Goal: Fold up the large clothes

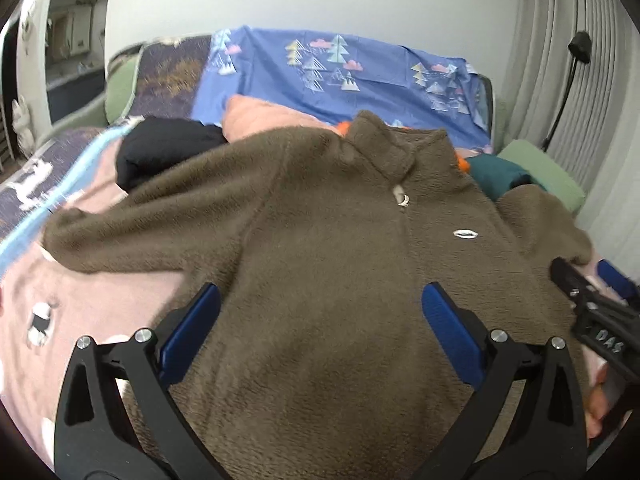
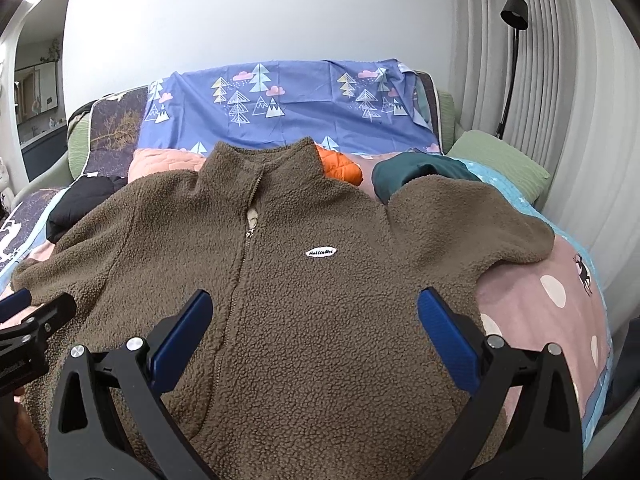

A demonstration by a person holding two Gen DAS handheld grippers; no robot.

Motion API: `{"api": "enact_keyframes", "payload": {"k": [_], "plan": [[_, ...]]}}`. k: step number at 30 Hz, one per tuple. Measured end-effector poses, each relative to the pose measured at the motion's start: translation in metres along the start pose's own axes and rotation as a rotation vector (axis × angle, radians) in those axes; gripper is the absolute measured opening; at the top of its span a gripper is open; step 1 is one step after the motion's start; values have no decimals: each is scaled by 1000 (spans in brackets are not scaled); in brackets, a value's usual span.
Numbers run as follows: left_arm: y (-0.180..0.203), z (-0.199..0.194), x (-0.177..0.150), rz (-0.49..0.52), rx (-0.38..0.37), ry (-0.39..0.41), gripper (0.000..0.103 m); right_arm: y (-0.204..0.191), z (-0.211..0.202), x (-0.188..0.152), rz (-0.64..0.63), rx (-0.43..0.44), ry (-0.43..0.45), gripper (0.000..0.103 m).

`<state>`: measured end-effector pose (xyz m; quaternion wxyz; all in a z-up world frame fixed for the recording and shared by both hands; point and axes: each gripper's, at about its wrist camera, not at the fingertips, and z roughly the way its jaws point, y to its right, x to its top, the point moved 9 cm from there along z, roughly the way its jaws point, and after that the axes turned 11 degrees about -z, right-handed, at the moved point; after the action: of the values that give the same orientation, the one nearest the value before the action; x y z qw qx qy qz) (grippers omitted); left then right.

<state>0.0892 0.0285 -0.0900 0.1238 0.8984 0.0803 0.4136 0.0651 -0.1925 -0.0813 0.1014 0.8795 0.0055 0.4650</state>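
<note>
The left tongs (image 1: pixel 320 300) are held wide apart above the lower front of a brown fleece jacket (image 1: pixel 320 260), with nothing gripped between the blue pads (image 1: pixel 192 336). The right tongs (image 2: pixel 314 308) are likewise spread wide over the same jacket's front, and nothing is clamped in them. In the left wrist view the right tongs appear at the right edge, near the jacket's sleeve; in the right wrist view the left tongs (image 2: pixel 24 320) are seen at the left edge, beside the other sleeve.

The jacket is laid face up across the middle of the bed, its collar (image 2: pixel 260 160) pointed toward the head of the bed and its sleeves spread toward both side edges. The zipper (image 2: pixel 248 232) is closed partway up, and a small white oval label (image 2: pixel 321 252) is sewn on the chest.

The jacket is carried by a pink blanket (image 2: pixel 540 308) with white dots. Beyond the collar, an orange quilted garment (image 2: pixel 340 166), a teal garment (image 2: pixel 420 172) and a black garment (image 2: pixel 80 200) are piled, partly covered by the fleece. A blue sheet with tree prints (image 2: pixel 288 108) is draped at the head of the bed, and a green pillow (image 2: pixel 500 160) lies at the far right corner. A black lamp (image 2: pixel 514 12) is seen against the grey curtain (image 2: pixel 560 80).
</note>
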Motion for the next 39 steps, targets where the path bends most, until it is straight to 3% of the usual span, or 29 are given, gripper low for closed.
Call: {"api": "enact_keyframes", "payload": {"k": [17,39], "plan": [[7,7,-9,56,-41,-29,101,-3,12,-5,17,-3,-40,102],[-1,7,-19,71,21,-41,101,-10,11,-14,1,25,-35,102]]}}
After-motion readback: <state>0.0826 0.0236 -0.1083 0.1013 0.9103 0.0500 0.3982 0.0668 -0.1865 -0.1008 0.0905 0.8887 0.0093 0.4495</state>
